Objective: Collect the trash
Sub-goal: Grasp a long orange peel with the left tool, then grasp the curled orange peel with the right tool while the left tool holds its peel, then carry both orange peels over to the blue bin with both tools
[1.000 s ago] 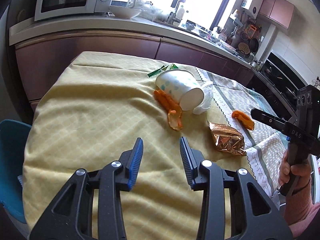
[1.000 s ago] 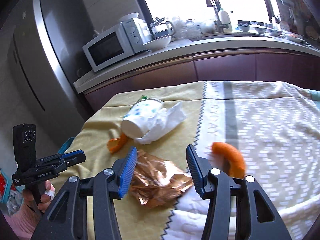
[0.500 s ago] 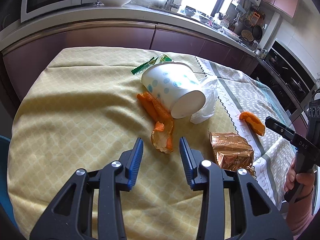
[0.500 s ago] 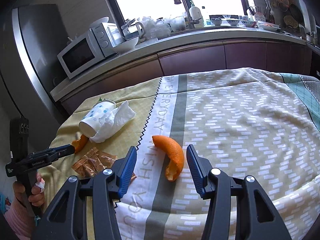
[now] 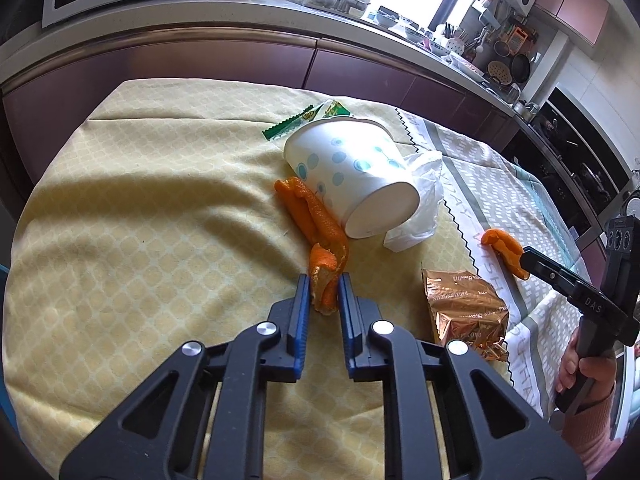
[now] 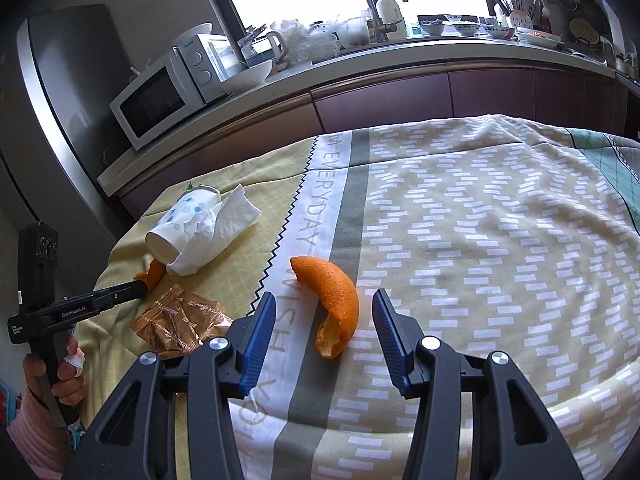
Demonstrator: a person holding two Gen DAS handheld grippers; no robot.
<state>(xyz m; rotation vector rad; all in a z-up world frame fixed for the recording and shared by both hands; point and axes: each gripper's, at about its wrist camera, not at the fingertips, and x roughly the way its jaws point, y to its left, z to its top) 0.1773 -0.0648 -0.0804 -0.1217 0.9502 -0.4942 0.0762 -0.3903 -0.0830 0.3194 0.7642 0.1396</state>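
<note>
Left wrist view, left to right. The surface is covered with a yellow cloth. A green wrapper lies at the far side, behind a spotted paper cup tipped on its side. A long peel runs from beside the cup toward the camera. Its near end is pinched between the fingers of the left claw; the jaws have just been closing and are now clamped on the peel, pads touching both of its sides. A white tissue is tucked against the cup's right side. A foil wrapper lies near the claw, to its right.

Right wrist view, left to right. A hand with a pink sleeve is seen gripping the left claw's handle. A curved peel lies on the grey stripe of the patterned cloth, between the fingers of the right claw. The jaws stand apart; a gap is seen on each side, wider on the right, so neither pad touches it. The peel's far tip reaches beyond the fingertips.
</note>
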